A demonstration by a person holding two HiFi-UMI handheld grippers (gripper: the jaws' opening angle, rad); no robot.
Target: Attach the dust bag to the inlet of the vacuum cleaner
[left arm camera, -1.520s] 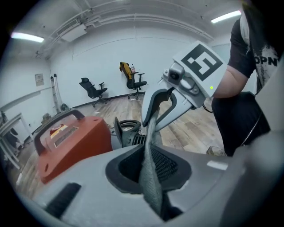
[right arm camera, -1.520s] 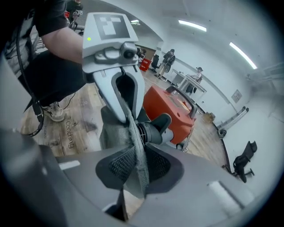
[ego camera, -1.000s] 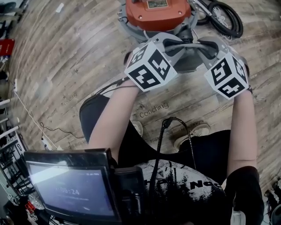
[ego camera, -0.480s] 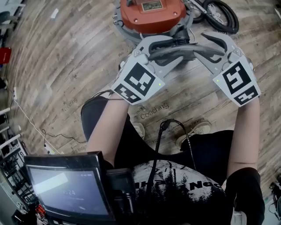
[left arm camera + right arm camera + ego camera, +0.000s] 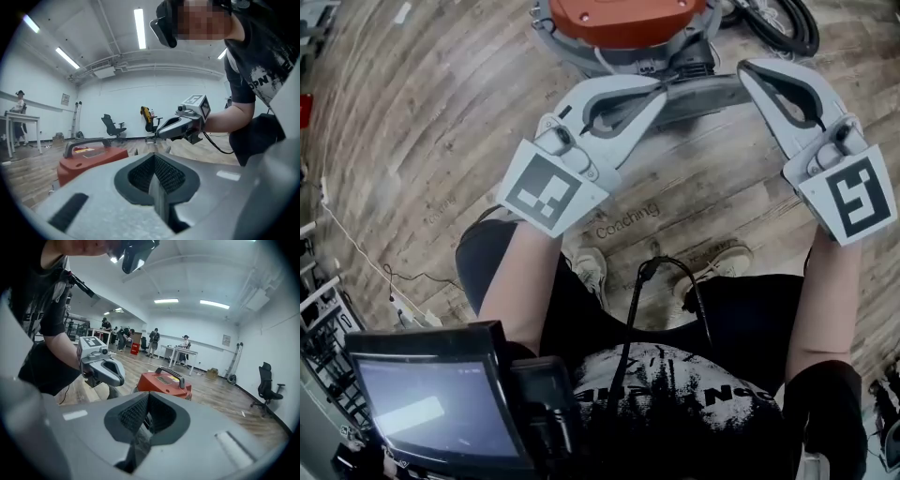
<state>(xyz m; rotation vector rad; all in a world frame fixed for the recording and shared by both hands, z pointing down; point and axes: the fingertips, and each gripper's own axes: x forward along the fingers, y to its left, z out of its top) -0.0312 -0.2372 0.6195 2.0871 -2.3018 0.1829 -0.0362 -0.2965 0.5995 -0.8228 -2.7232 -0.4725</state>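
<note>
The vacuum cleaner (image 5: 619, 14) has an orange-red top and stands on the wooden floor at the top edge of the head view. It also shows in the left gripper view (image 5: 89, 159) and in the right gripper view (image 5: 164, 380), with a black handle. My left gripper (image 5: 661, 84) and right gripper (image 5: 748, 67) hang in the air just in front of it, tips turned toward each other. Both have just been closing, and their jaws (image 5: 157, 183) (image 5: 143, 425) now meet with nothing between them. I see no dust bag for certain; a grey part (image 5: 703, 94) lies beneath the tips.
A coiled black hose (image 5: 783, 23) lies right of the vacuum. A thin cable (image 5: 356, 244) and a power strip (image 5: 398, 305) lie on the floor at the left. The person's shoes (image 5: 717, 267) stand below the grippers. Office chairs (image 5: 112, 126) and people at tables (image 5: 154, 341) are far off.
Both grippers have risen and tipped toward level, and their marker cubes have spread apart. The vacuum has slid toward the top edge of the head view.
</note>
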